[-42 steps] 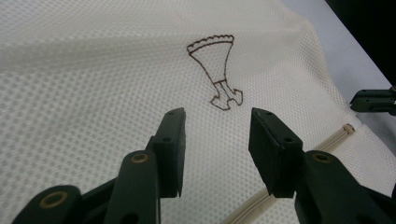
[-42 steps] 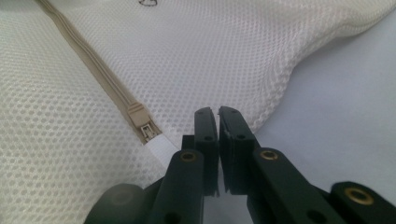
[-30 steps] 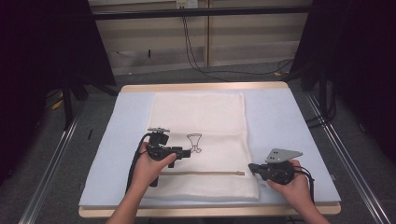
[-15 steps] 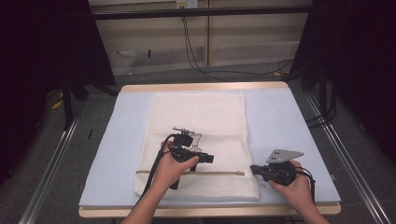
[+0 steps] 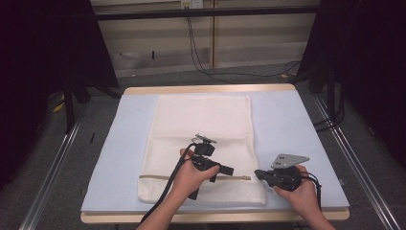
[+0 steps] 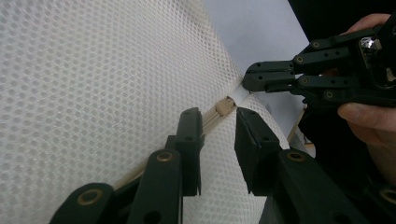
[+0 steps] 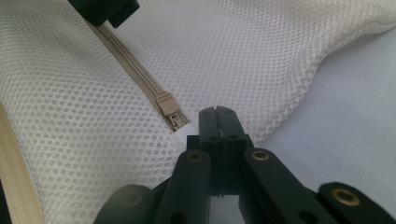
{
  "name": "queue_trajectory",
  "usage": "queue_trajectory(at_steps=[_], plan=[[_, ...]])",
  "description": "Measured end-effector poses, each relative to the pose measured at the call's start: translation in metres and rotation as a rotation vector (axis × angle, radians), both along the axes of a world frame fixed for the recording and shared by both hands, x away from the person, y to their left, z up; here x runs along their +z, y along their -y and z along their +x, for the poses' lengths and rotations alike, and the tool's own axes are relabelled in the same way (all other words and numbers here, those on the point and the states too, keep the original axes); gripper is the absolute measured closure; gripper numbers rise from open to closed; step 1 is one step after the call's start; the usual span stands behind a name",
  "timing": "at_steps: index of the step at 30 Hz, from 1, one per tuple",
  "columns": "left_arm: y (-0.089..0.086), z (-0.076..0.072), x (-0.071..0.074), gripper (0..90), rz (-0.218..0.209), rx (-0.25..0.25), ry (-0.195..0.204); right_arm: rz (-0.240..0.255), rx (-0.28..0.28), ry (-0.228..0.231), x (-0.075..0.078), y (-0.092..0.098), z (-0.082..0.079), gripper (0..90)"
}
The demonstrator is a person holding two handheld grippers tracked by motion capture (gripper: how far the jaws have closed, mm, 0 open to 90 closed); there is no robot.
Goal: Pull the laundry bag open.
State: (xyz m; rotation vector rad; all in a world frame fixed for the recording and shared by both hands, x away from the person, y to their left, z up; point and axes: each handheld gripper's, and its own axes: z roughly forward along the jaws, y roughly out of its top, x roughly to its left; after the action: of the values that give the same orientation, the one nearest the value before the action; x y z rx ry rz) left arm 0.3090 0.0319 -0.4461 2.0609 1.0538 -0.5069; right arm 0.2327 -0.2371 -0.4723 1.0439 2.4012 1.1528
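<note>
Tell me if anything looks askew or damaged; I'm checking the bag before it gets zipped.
Nothing looks damaged. The cream mesh laundry bag lies flat on the pale blue mat. Its beige zipper slider sits at the end of the track, beside the white tab pinched in the right claw.

Cream honeycomb-patterned mesh bag (image 5: pixel 201 129), beige zipper (image 7: pixel 135 79)
</note>
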Motion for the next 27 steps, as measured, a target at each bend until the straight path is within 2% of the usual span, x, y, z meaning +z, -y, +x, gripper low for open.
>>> queue_trajectory(at_steps=[4,5,6,8,9,13,14,16,18,19,21,22,24,26,27], plan=[[0.007,0.0,-0.005,71.1,0.013,0.003,-0.031,-0.002,0.003,0.001,0.0,-0.001,0.0,90.0],[0.008,0.001,-0.007,71.2,0.017,-0.01,-0.029,-0.002,0.003,0.0,0.0,-0.001,0.0,90.0],[0.011,0.0,-0.008,71.2,0.014,-0.006,-0.045,-0.005,0.004,-0.002,0.0,-0.001,-0.001,90.0],[0.016,0.0,-0.011,71.2,0.012,-0.004,-0.049,-0.006,0.007,-0.008,-0.001,-0.003,-0.001,90.0],[0.018,-0.001,-0.012,71.5,0.006,0.004,-0.077,-0.006,0.015,-0.007,-0.001,-0.004,-0.001,90.0],[0.03,-0.001,-0.019,74.0,0.008,0.018,-0.107,-0.011,0.021,-0.01,-0.001,-0.005,-0.001,90.0],[0.031,0.0,-0.021,74.0,0.028,-0.001,-0.092,-0.013,0.02,-0.012,-0.002,-0.006,-0.001,90.0],[0.036,0.0,-0.024,73.8,0.026,0.028,-0.103,-0.018,0.024,-0.019,-0.003,-0.007,-0.001,90.0],[0.037,0.002,-0.027,73.8,0.049,0.002,-0.104,-0.028,0.023,-0.021,-0.004,-0.008,-0.001,90.0],[0.04,0.001,-0.028,73.8,0.032,0.034,-0.124,-0.029,0.025,-0.023,-0.005,-0.008,-0.001,90.0],[0.041,0.001,-0.029,73.6,0.04,0.014,-0.128,-0.035,0.029,-0.024,-0.005,-0.009,-0.001,90.0],[0.042,0.001,-0.029,73.3,0.054,0.015,-0.111,-0.043,0.032,-0.022,-0.006,-0.009,-0.001,90.0],[0.045,0.0,-0.029,73.8,0.053,0.022,-0.115,-0.048,0.03,-0.025,-0.006,-0.01,-0.001,90.0],[0.046,0.0,-0.03,75.6,0.071,0.015,-0.114,-0.041,0.026,-0.032,-0.007,-0.009,-0.001,90.0],[0.048,-0.001,-0.031,76.6,0.065,0.03,-0.121,-0.039,0.025,-0.033,-0.007,-0.009,-0.001,90.0]])
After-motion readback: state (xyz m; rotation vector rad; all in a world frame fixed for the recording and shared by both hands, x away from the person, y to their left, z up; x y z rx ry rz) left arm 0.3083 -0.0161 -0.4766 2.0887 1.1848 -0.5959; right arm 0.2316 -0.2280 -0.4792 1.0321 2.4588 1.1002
